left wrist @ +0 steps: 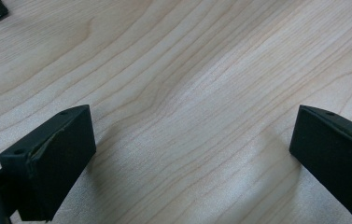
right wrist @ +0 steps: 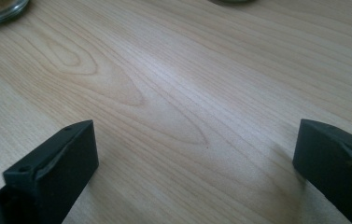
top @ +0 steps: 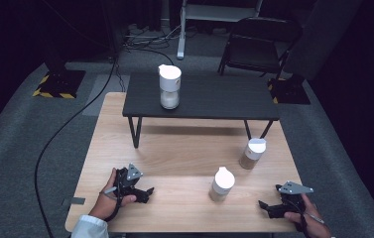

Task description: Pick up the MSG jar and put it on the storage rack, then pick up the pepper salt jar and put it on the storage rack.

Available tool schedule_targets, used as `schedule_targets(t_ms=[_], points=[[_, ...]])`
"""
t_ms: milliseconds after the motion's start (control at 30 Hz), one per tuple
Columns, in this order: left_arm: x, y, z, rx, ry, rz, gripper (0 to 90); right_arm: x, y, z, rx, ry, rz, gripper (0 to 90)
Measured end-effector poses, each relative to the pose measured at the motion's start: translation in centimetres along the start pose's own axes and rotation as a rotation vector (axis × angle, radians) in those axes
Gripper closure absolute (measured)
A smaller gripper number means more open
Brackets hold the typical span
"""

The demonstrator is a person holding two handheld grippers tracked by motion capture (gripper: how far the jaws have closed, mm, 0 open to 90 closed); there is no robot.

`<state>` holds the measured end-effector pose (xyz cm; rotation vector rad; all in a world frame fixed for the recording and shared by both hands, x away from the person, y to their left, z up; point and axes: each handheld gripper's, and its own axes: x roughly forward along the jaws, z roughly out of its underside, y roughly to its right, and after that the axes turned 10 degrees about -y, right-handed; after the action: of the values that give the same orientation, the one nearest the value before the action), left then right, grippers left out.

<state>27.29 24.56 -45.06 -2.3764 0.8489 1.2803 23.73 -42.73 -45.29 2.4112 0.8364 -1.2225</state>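
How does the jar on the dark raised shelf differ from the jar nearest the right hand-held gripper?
The shelf jar stands on the dark raised shelf at the far side; the near jar stands on the wooden table, between the two hand-held grippers. The shelf jar holds a pale, whitish filling, while the near jar's contents look tan. The shelf jar also looks taller. Both stand upright, have white lids and are untouched.

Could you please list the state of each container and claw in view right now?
Left claw: open, empty, low over the light wooden table.
Right claw: open, empty.
Near white-lidded glass jar: upright, lid on.
Right white-lidded glass jar: upright, lid on.
Tall white-lidded glass jar: upright on the black raised shelf.
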Motion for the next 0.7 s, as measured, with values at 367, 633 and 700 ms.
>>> schedule_targets(t_ms=[367, 633, 700], points=[[0.0, -0.02, 0.0, 0.001, 0.0, 0.001, 0.0, -0.01, -0.03, 0.01, 0.001, 0.0, 0.001, 0.0], [-0.01, -0.01, 0.02, 0.0, 0.0, 0.0, 0.0, -0.06, -0.07, 0.05, -0.004, 0.0, -0.002, 0.0], [-0.01, -0.05, 0.0, 0.001, 0.0, 0.001, 0.0, -0.08, -0.1, 0.08, -0.008, 0.0, -0.005, 0.0]])
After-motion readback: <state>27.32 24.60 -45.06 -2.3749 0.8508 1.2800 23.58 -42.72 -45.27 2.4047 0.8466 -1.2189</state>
